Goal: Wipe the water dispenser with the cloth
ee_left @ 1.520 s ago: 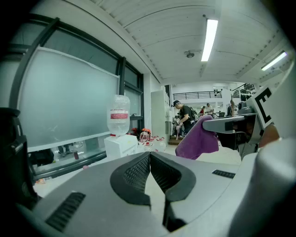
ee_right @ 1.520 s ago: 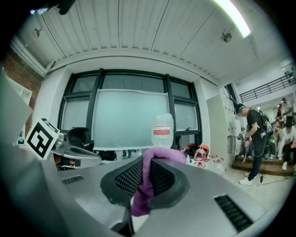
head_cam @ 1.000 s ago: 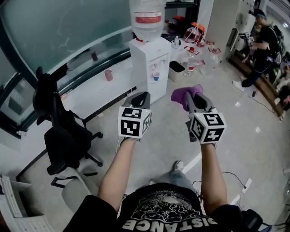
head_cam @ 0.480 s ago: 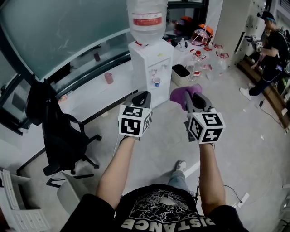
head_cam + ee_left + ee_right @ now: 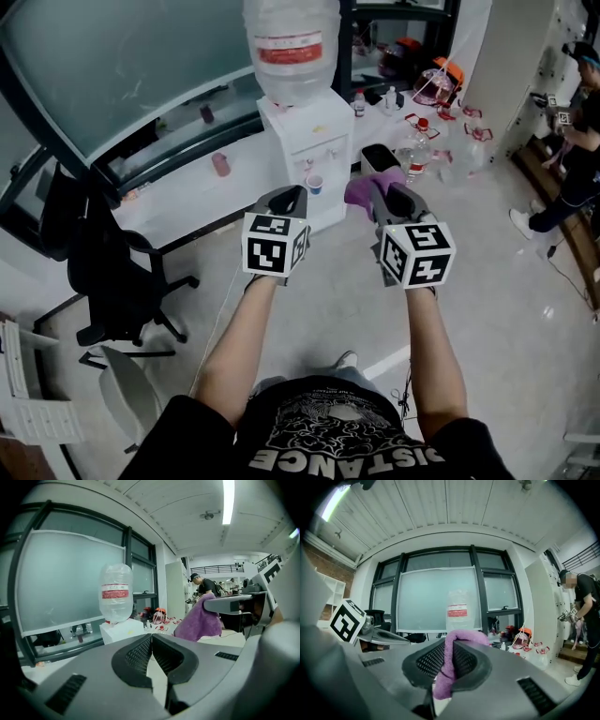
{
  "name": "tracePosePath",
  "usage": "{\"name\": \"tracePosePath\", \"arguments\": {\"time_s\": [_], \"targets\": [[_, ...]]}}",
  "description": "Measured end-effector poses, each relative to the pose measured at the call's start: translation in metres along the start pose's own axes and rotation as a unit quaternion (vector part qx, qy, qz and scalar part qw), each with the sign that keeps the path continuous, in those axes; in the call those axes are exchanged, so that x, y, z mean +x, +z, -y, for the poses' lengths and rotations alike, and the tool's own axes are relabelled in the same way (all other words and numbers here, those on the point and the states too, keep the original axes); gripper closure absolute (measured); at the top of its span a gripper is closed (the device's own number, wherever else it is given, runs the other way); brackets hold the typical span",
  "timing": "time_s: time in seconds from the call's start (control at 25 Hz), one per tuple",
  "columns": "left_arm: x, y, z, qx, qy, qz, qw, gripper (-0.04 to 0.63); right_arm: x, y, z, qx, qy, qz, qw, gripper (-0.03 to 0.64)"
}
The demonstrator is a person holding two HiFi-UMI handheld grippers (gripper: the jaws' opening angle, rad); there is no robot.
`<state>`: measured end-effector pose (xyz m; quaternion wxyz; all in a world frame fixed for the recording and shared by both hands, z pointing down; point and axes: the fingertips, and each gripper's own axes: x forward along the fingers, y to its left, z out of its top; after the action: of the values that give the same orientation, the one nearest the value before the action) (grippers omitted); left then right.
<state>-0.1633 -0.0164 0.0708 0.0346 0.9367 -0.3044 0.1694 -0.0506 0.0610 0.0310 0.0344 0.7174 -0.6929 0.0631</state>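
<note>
The purple cloth (image 5: 366, 190) looks soft and fleecy. The water dispenser (image 5: 321, 161) is smooth white plastic, its bottle (image 5: 289, 52) clear plastic. The floor (image 5: 511, 314) is glossy.

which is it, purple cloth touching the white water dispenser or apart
Apart. Left gripper view shows a gap between purple cloth and white water dispenser.

Bright ceiling strip light (image 5: 228, 501), fisheye-warped edges, perhaps slightly soft.

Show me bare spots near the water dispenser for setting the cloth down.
Bare: the top of the water dispenser beside its bottle; the white ledge between the pink cup and dispenser; floor between office chair and dispenser. Crowded: bottles and bin right of it.
</note>
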Motion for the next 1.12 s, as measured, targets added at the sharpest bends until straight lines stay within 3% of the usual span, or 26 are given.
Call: {"name": "tracePosePath", "arguments": {"time_s": [0.28, 0.6, 1.12], "targets": [[0.036, 0.010, 0.006, -0.002, 0.038, -0.008, 0.9993, 0.569, 0.027, -0.004, 0.042, 0.003, 0.036, -0.008, 0.999, 0.584], [0.052, 0.012, -0.009, -0.008, 0.070, -0.012, 0.9975, 0.569, 0.058, -0.010, 0.046, 0.006, 0.069, -0.018, 0.997, 0.584], [0.134, -0.006, -0.090, -0.036, 0.104, -0.025, 0.9937, 0.569, 0.191, -0.023, 0.033, -0.016, 0.134, -0.038, 0.990, 0.584]]}}
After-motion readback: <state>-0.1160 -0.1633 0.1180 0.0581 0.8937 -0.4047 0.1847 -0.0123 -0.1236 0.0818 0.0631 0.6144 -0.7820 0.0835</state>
